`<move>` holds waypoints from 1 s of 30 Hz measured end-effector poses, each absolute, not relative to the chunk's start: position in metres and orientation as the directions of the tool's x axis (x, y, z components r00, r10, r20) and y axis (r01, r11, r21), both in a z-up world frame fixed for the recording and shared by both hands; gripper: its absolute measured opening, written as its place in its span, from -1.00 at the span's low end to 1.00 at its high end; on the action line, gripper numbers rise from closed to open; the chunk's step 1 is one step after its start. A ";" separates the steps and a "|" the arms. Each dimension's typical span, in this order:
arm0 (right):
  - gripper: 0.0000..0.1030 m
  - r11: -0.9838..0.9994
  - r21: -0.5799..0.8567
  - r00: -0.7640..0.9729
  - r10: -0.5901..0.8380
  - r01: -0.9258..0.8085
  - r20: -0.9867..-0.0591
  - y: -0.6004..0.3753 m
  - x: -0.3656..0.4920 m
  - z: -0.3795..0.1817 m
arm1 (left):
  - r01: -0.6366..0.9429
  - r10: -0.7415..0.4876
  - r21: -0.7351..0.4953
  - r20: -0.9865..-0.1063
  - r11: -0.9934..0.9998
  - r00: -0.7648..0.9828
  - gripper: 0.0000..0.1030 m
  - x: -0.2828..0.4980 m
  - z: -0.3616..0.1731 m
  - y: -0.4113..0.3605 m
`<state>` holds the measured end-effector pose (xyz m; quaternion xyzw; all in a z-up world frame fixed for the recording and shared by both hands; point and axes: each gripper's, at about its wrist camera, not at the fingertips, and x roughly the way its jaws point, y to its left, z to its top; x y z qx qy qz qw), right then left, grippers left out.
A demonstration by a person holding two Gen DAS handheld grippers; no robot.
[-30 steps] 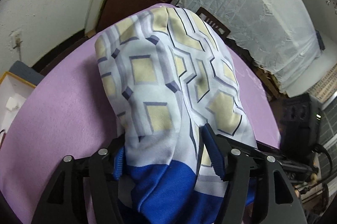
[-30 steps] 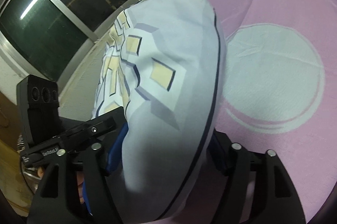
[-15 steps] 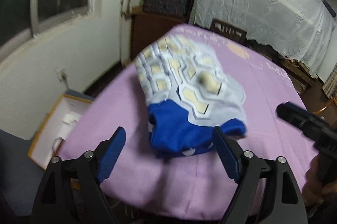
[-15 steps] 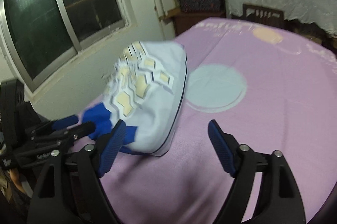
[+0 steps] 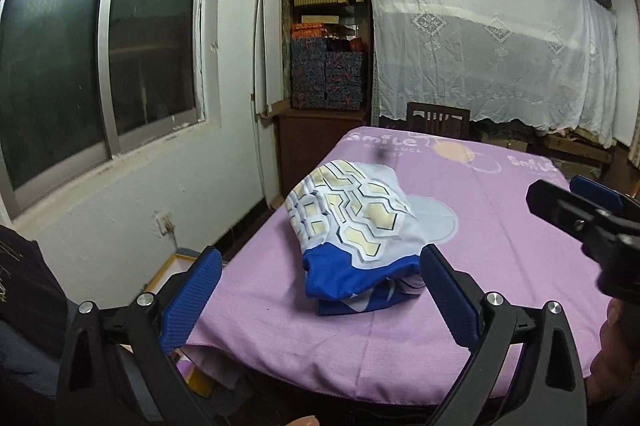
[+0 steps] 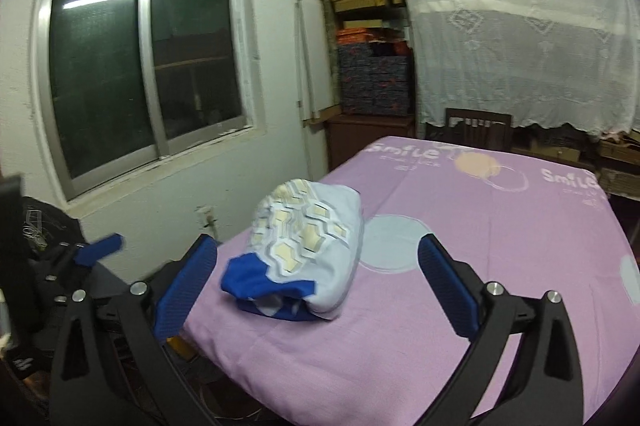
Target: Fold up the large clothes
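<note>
The purple bedsheet (image 5: 500,226) covers the bed, and the folded garment (image 5: 352,226) lies near its window-side edge as a soft bundle, patterned panel on top, blue hem toward the cameras. It looks light, limp and somewhat slick, so 1 pinch at the layered blue hem would likely hold best. Left gripper (image 5: 320,290) and right gripper (image 6: 318,286) are both opening wide, nothing between their jaws.

- Left tongs (image 5: 320,290): black angular arms, silver round screws, blue ribbed pads (image 5: 192,300).
- Right tongs (image 6: 318,286): same black frame, silver screws, blue textured pads (image 6: 448,290).
</note>
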<state>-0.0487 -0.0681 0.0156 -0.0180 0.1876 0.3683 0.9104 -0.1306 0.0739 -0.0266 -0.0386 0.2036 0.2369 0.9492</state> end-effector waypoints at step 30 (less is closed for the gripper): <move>0.91 0.740 0.096 0.611 0.614 -0.665 -0.500 -0.038 -0.017 -0.037 | -0.496 0.466 0.090 -0.514 0.864 0.720 0.93 -0.090 -0.070 0.087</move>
